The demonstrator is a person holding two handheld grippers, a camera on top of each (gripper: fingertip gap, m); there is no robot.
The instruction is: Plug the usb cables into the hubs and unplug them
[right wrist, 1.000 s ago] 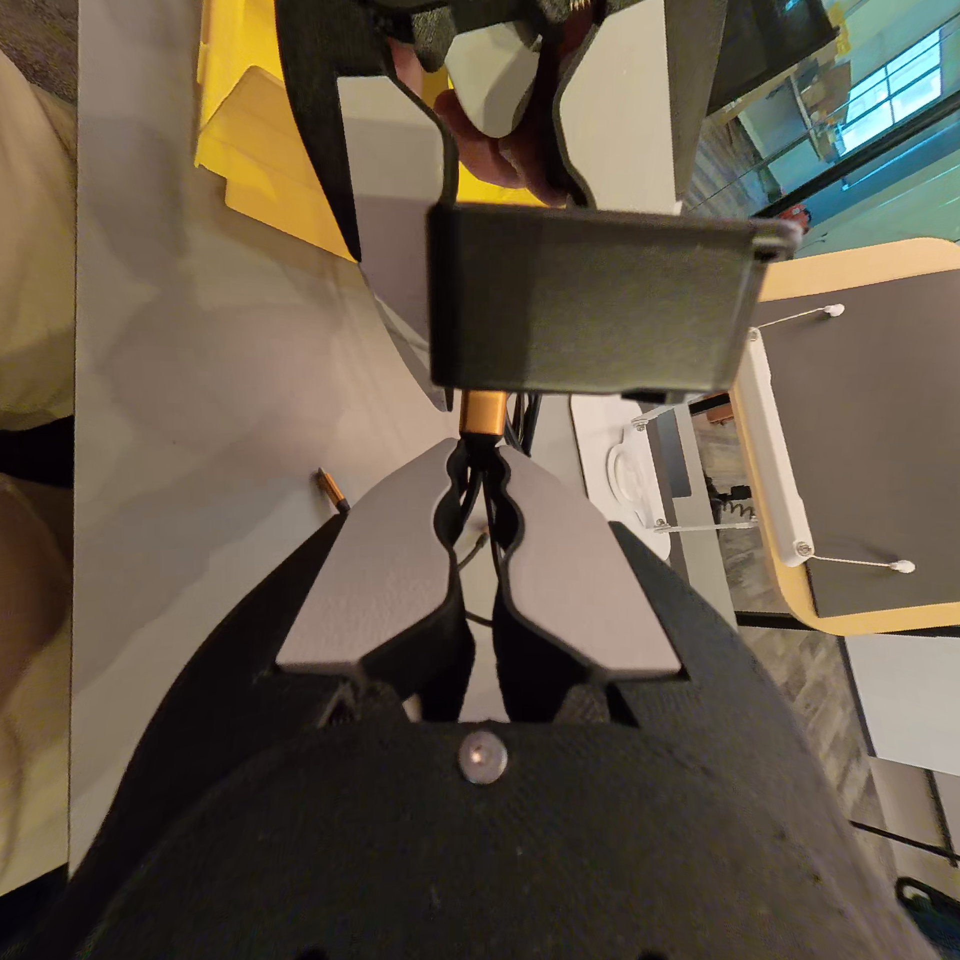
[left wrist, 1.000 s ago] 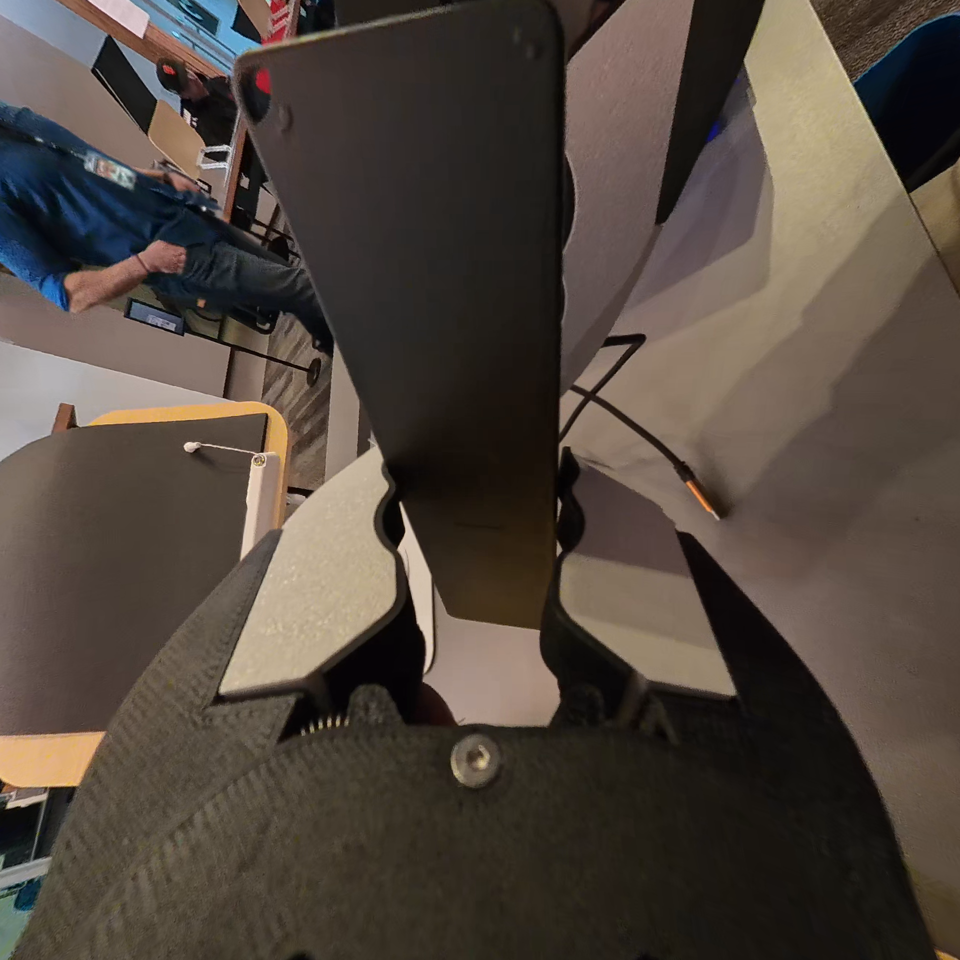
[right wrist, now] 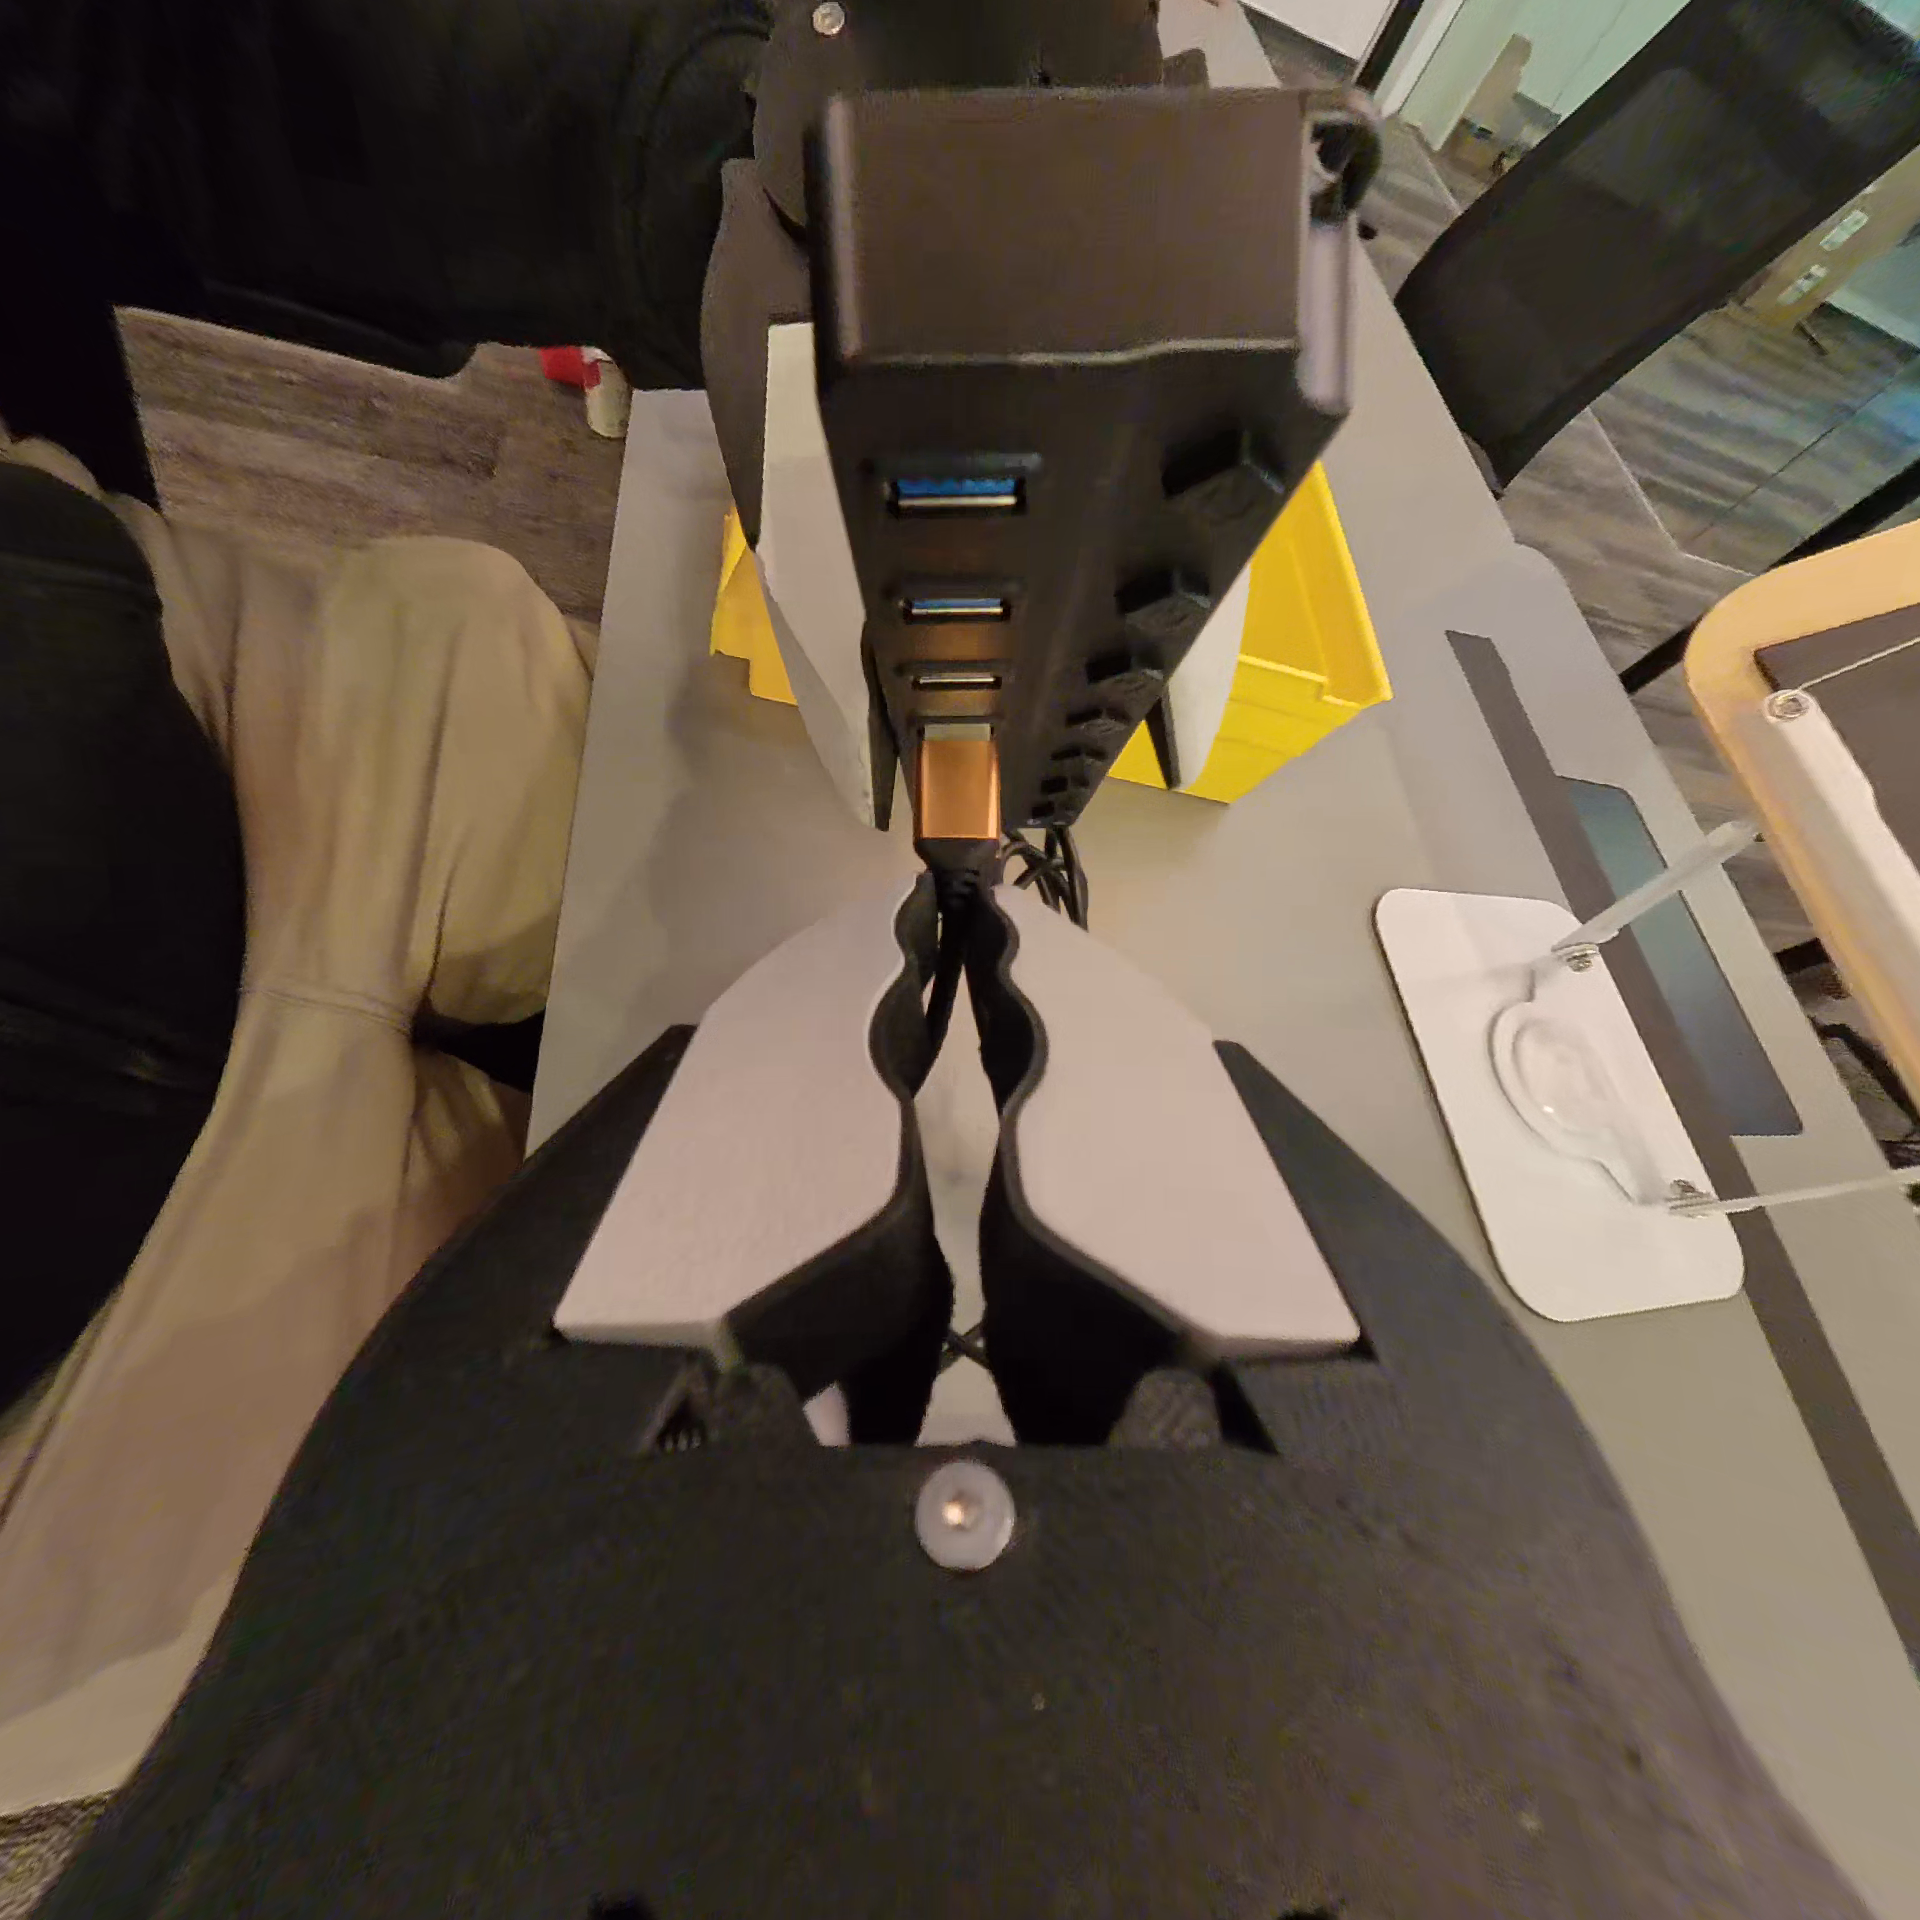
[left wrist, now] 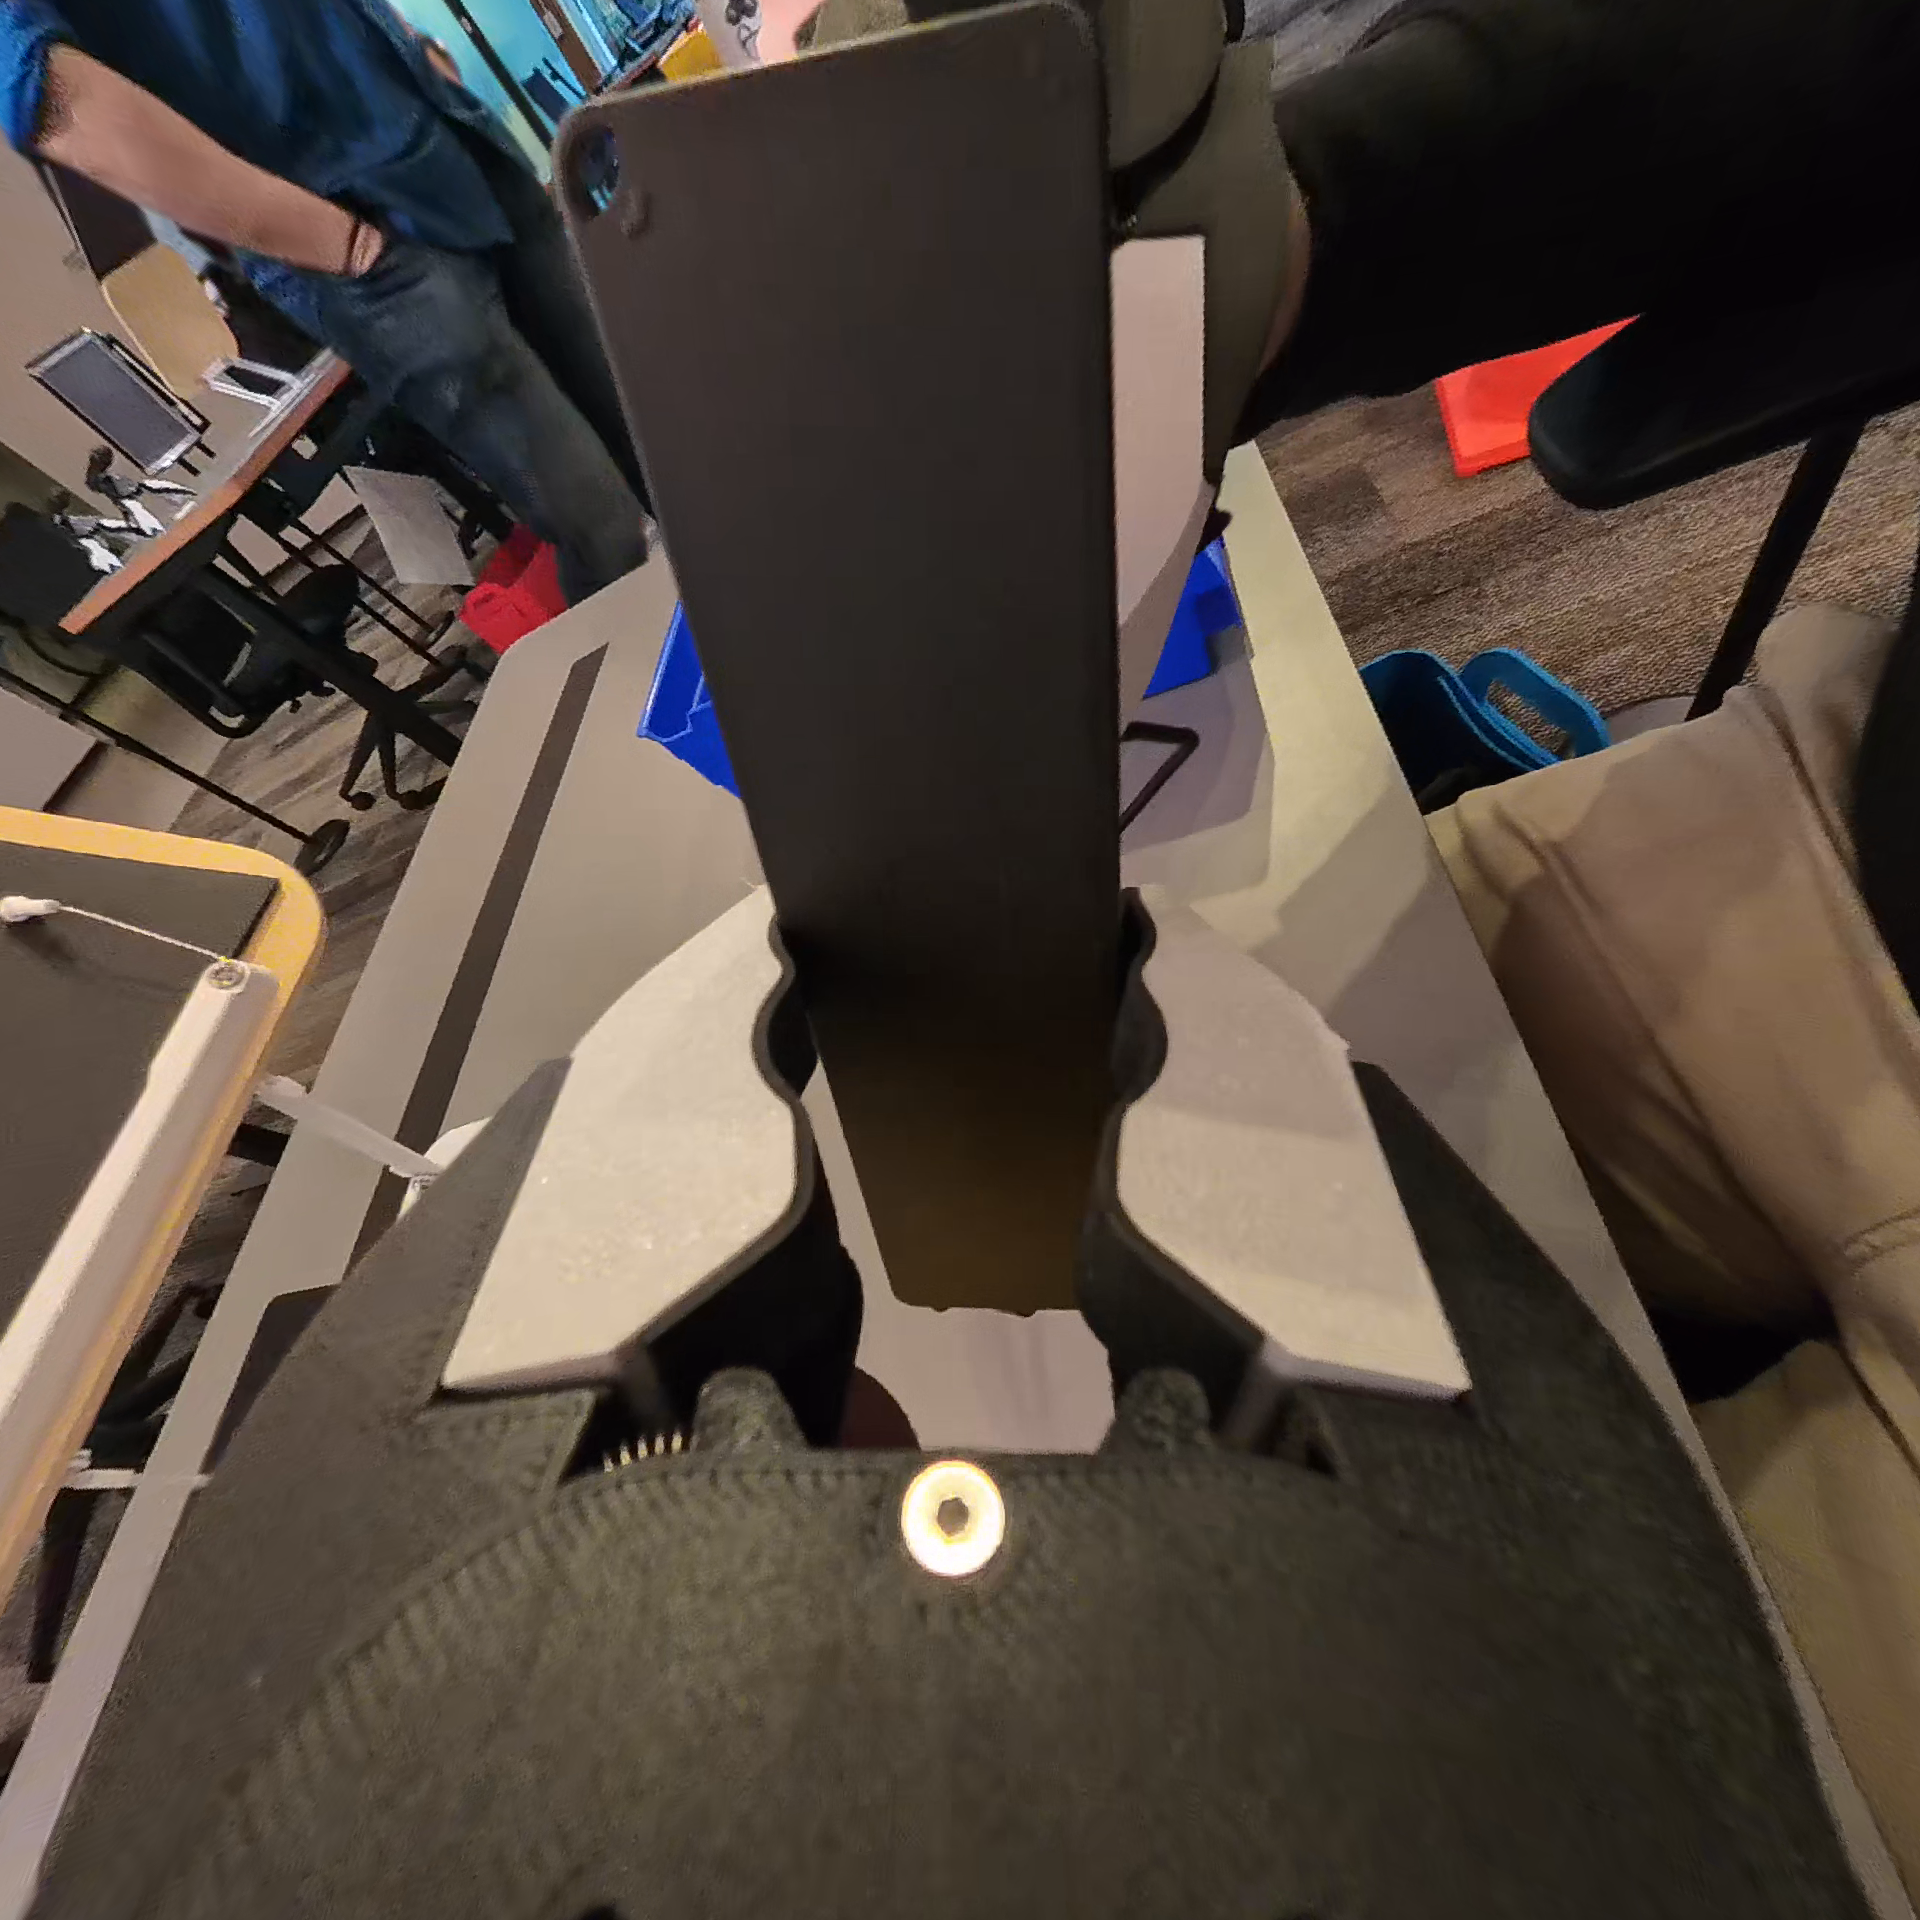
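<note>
Centrally, plug (right wrist: 956,781) at hub (right wrist: 1049,499) edge

Hub (right wrist: 1049,436) now tilted, ports (right wrist: 956,603) facing camera

The USB hub (left wrist: 914,644) is clamped between the left tongs (left wrist: 951,997) and is held above the desk (left wrist: 1340,727). In the right wrist view the hub (right wrist: 1049,395) is seen ahead of the right tongs (right wrist: 958,914), its row of ports faced toward them. The USB plug (right wrist: 956,779) is seated in the nearest port, and its cable (right wrist: 951,977) is pinched between the right tongs. A storage bin (right wrist: 1299,665) is set on the desk (right wrist: 1247,1039) behind the hub. A stand base plate (right wrist: 1538,1101) is laid on the desk to the right.
</note>
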